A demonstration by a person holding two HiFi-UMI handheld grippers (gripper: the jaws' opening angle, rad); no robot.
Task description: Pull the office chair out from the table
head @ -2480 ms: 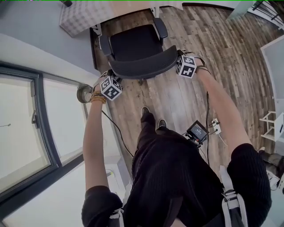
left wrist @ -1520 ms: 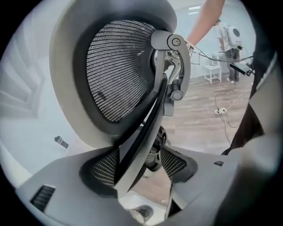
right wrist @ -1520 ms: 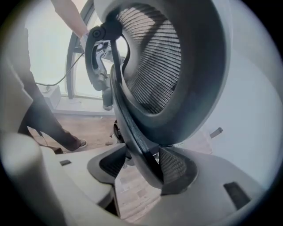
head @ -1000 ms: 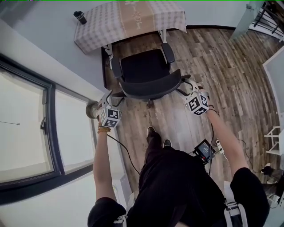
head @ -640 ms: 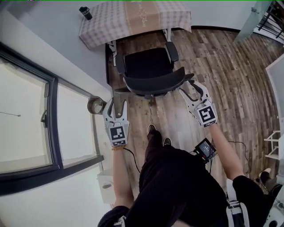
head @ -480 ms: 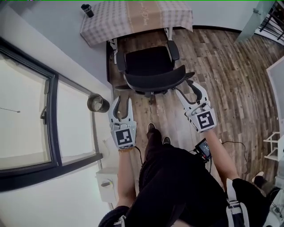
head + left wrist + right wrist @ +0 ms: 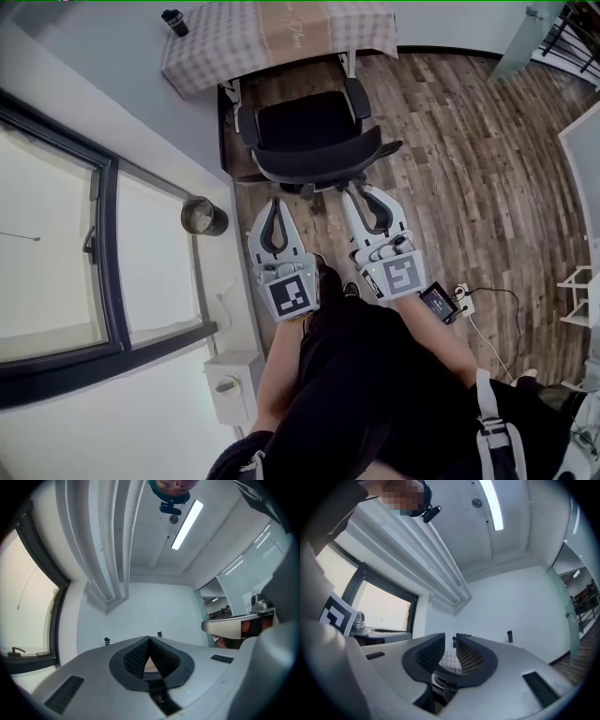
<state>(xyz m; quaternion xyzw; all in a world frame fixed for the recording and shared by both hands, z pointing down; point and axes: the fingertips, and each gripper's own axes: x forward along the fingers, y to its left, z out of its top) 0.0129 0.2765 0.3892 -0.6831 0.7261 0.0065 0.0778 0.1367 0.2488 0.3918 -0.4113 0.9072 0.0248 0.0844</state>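
— Two grippers: what do we hold?
— Nothing. Our left gripper (image 7: 278, 201) is pinched tip to tip.
— And further right?
— Upper centre, the office chair (image 7: 314, 141), black with a curved back, sits just below the edge of the checked table (image 7: 216, 52). Our right gripper (image 7: 364, 193) has jaws just closing, slightly apart, empty. The plank floor (image 7: 459, 150) lies open rightward.

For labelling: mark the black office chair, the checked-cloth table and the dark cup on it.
Black office chair (image 7: 305, 120): head view, middle of the seat.
Checked-cloth table (image 7: 220, 52): head view, bare cloth, left part.
Dark cup (image 7: 172, 21): head view, its body.
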